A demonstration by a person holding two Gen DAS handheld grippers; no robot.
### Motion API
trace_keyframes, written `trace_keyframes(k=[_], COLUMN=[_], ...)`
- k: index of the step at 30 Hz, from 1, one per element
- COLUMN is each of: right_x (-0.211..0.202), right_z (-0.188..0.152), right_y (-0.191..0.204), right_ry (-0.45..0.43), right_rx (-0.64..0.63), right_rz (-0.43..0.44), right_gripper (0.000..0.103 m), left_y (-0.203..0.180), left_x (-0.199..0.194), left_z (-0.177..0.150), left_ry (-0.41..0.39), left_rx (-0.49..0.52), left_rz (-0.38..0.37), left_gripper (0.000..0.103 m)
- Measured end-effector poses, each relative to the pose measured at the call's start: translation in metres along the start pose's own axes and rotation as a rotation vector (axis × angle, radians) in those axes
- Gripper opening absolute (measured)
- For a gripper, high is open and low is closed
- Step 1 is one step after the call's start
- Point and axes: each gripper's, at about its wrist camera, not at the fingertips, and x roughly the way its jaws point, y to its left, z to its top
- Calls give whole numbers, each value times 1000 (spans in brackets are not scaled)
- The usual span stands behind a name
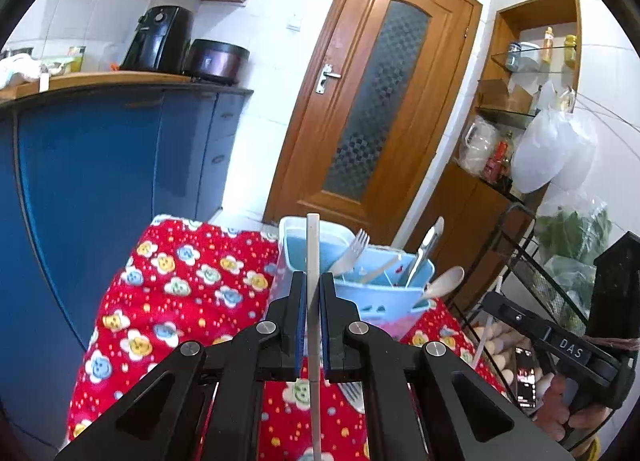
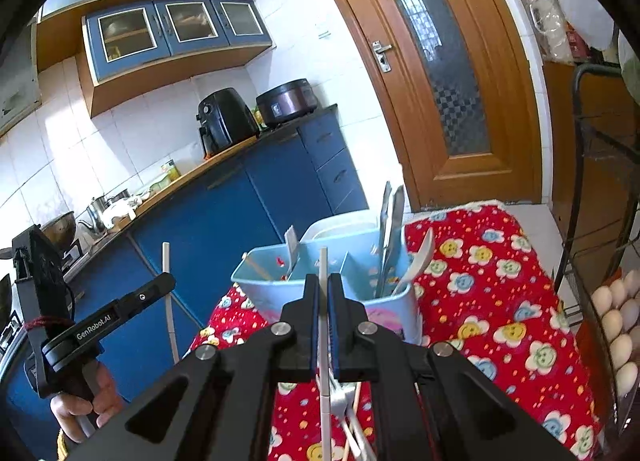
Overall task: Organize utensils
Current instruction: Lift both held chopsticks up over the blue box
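My left gripper [image 1: 312,281] is shut on a thin white chopstick [image 1: 313,237] that stands upright between its blue pads. Behind it a light-blue utensil holder [image 1: 384,297] stands on the red flowered cloth [image 1: 180,289], with a fork [image 1: 354,251], a steel utensil [image 1: 426,249] and a pale spoon [image 1: 444,279] in it. My right gripper [image 2: 323,283] is shut on a second white chopstick [image 2: 323,261], just in front of the holder [image 2: 260,293]. Each gripper shows in the other's view: the right gripper [image 1: 494,301] and the left gripper [image 2: 168,281].
More utensils, among them a white fork [image 2: 340,401], lie on the cloth [image 2: 500,281] under my right gripper. A black wire rack [image 2: 580,141] with eggs [image 2: 620,325] stands to the right. Blue cabinets [image 1: 100,181] are on the left, and a wooden door [image 1: 380,101] is behind.
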Motion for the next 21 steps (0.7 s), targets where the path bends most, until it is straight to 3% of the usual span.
trace_keyframes(k=[21], right_x=[15], right_z=[67], right_y=[-6], right_ry=[-111], right_rx=[-41], right_rz=[-40], right_gripper=[6], left_y=[-19], left_x=[26], left_z=[69], left_ry=[-128], left_rx=[52], left_rz=[-6], left_gripper=[6])
